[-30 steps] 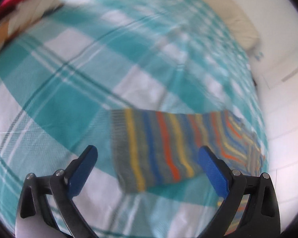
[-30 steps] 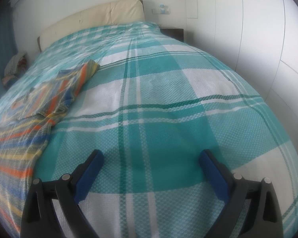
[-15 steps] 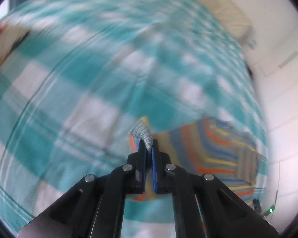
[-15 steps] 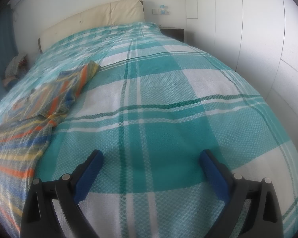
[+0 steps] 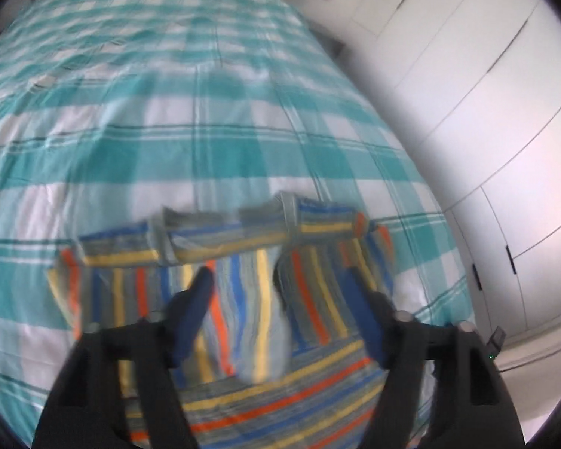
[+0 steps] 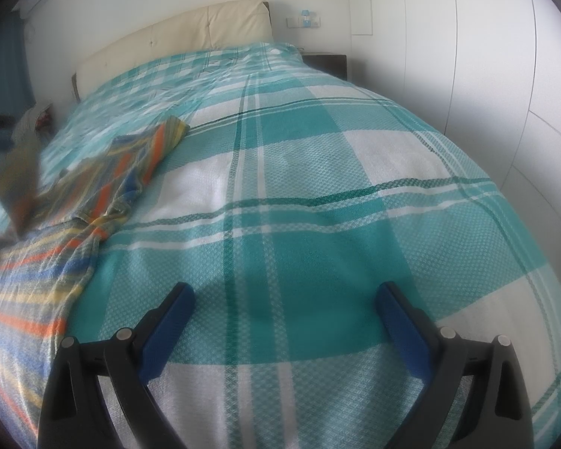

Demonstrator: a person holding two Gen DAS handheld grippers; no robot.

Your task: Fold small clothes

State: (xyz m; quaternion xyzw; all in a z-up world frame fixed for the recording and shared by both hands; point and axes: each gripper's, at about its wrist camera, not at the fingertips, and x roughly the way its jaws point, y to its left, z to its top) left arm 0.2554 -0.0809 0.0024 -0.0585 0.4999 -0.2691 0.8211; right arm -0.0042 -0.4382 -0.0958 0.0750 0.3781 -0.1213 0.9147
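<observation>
L wrist view: left gripper [image 5: 280,307] hangs over the striped garment [image 5: 243,262], jaws opening. Blurred frame, but the striped cloth shows between the blue pads [image 5: 194,310] with gaps either side, so nothing looks pinched. Garment sits directly under and just ahead of the tool, on the plaid bedspread [image 5: 205,112]. Folded band w/ horizontal stripes runs side to side across the view, ahead of the fingertips; vertical-striped panels below it reach back under the jaws. Another striped layer lies nearer the camera, under the gripper body. White wardrobe doors [image 5: 486,112] off to the tool's right.

R wrist view: right gripper [image 6: 284,310] spread wide, empty, only bare bedspread [image 6: 318,187] between its pads. Striped garment [image 6: 74,194] lies well off to the tool's left; its long axis runs from near-left to far, toward the headboard [image 6: 175,33]. Nothing of it w/in reach of these jaws.

Judgement: left hand is clearly the nearer one; garment is under it, well apart from the right. Next fold prob. turns on a re-grip at an edge of the cloth ahead of the left tool, or the right one crossing leftward to help.
</observation>
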